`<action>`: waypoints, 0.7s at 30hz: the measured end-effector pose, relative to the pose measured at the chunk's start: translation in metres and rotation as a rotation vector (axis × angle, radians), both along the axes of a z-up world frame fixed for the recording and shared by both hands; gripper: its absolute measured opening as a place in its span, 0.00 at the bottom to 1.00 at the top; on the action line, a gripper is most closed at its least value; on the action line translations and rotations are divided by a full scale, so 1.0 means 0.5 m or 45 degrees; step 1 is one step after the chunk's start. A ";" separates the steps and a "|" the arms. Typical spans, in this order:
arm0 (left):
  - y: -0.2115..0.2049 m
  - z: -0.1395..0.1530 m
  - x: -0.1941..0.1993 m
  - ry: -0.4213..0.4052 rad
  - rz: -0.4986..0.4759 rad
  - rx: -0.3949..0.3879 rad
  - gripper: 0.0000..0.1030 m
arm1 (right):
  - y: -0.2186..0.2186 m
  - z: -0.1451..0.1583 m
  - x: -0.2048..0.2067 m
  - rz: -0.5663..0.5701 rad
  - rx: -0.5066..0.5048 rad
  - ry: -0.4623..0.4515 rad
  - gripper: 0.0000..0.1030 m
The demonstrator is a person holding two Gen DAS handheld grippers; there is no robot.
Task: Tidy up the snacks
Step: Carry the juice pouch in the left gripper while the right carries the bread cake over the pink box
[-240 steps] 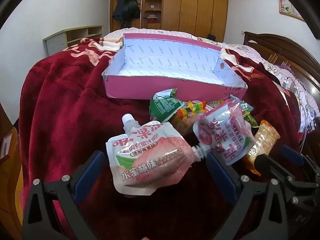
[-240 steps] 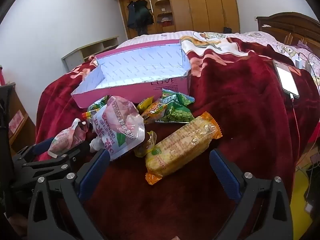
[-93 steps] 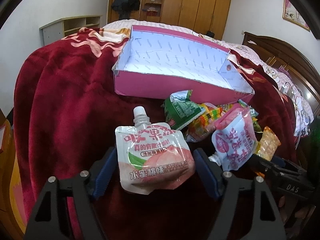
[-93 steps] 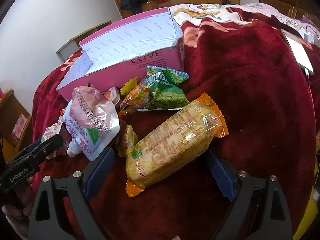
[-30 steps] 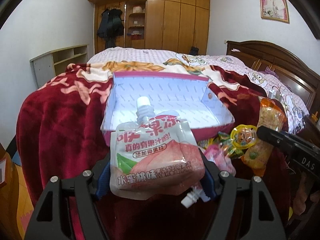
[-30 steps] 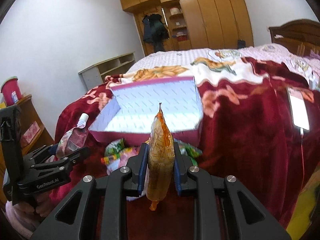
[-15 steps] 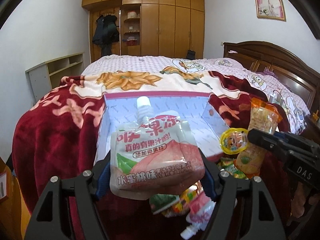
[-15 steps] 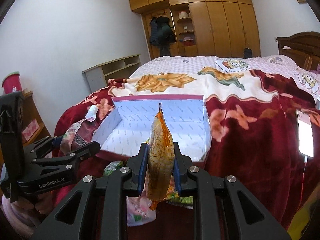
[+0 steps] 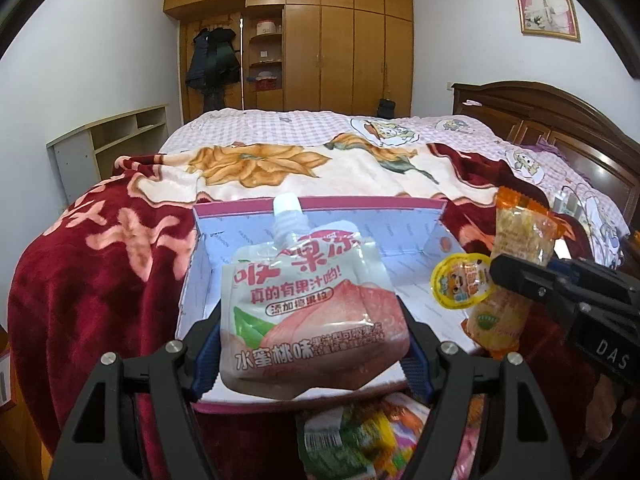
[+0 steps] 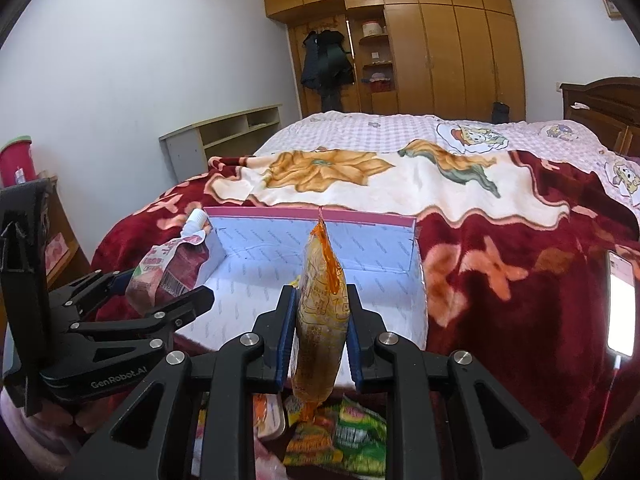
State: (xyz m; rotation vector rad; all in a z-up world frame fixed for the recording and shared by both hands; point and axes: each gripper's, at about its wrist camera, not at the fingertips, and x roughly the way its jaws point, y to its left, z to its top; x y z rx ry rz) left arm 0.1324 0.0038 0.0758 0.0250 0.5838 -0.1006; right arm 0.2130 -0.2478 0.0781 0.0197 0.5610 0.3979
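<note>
My left gripper is shut on a peach jelly pouch with a white spout, held upright over the near wall of the pink box. The same pouch shows at the left in the right wrist view, in the left gripper. My right gripper is shut on an orange pack of crackers, held on edge above the box's white floor. From the left wrist view, that cracker pack and right gripper are at the right, with a small yellow jelly cup hanging beside them.
Several loose snack packets lie on the red blanket just below the box's near wall, also visible as green and pink packets. A lit phone rests on the blanket at the right. A wooden headboard and wardrobe stand behind.
Both grippers have carried their snacks forward over the box. The box has grown larger and lower in both views, and the loose packets have slid toward the bottom edge.
</note>
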 end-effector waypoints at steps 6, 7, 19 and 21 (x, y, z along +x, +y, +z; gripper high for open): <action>-0.002 -0.024 0.051 0.028 0.013 -0.001 0.75 | 0.014 -0.020 0.048 0.008 -0.023 0.034 0.23; -0.001 -0.029 0.060 0.034 0.016 -0.001 0.75 | 0.015 -0.023 0.056 0.007 -0.026 0.040 0.23; -0.018 -0.068 0.135 0.075 0.012 0.036 0.75 | 0.020 -0.068 0.144 0.039 0.026 0.206 0.23; -0.018 -0.072 0.143 0.082 0.015 0.035 0.75 | 0.018 -0.073 0.154 0.042 0.044 0.231 0.23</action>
